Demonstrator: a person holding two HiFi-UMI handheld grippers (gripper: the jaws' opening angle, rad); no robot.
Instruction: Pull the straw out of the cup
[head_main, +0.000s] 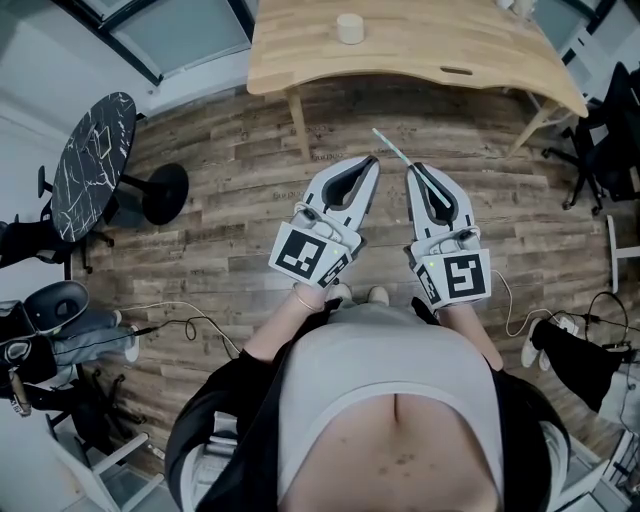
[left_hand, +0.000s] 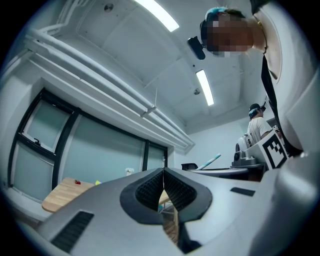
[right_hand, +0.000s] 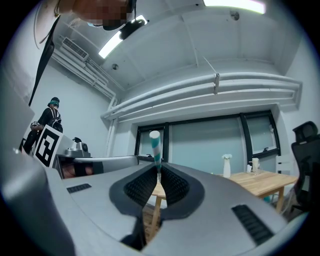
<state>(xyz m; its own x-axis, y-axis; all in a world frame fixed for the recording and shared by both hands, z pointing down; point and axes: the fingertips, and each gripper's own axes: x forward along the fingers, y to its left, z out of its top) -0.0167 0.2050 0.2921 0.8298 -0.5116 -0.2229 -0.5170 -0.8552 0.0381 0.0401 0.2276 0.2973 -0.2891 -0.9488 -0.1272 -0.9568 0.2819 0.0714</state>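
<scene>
Right claw (head_main: 414, 168) clamped on striped straw (right_hand: 155, 146), straw poking past its tip. Left claw (left_hand: 163, 172) closed, empty. Cup (head_main: 349, 27), probably paper, on worktop (head_main: 420, 50) well ahead of both.

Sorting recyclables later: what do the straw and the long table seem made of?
The straw looks like matte paper, judging by its teal and white spiral stripes, though plastic is possible. The table looks like matte wood: grain lines show along its top.
</scene>
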